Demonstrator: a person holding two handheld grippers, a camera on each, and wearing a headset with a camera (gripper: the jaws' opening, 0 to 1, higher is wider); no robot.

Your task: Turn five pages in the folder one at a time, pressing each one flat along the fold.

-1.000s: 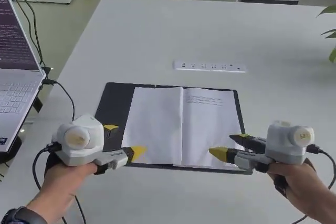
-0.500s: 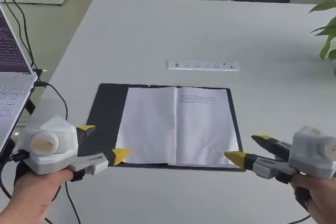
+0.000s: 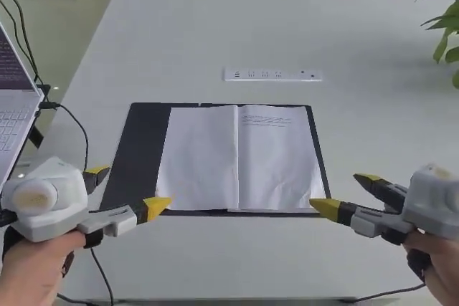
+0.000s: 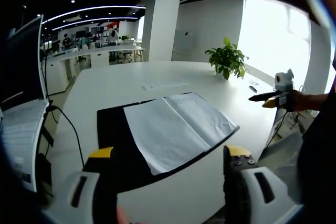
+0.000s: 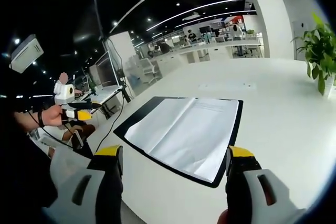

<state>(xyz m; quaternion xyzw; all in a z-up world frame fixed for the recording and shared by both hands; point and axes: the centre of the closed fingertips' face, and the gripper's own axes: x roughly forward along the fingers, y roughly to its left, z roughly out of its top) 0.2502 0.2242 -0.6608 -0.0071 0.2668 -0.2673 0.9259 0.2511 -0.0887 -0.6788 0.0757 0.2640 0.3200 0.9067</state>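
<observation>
The folder (image 3: 237, 157) lies open and flat near the front edge of the counter (image 3: 215, 26). The left hand-held gripper (image 3: 128, 188) and the right hand-held gripper (image 3: 346, 193) wait near its two front corners, each with jaws apart and holding nothing. No page is lifted. How many pages are already turned cannot be told.

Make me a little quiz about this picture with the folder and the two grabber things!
1. True or false: the folder lies open on the table.
2. Pick one. The left gripper and right gripper are: A both open, holding nothing; B both shut on a page; C one open, one shut.
3. Fill in: the long white thing beyond the folder is a power ____.
Key: 1 true; 2 A; 3 power strip.
</observation>
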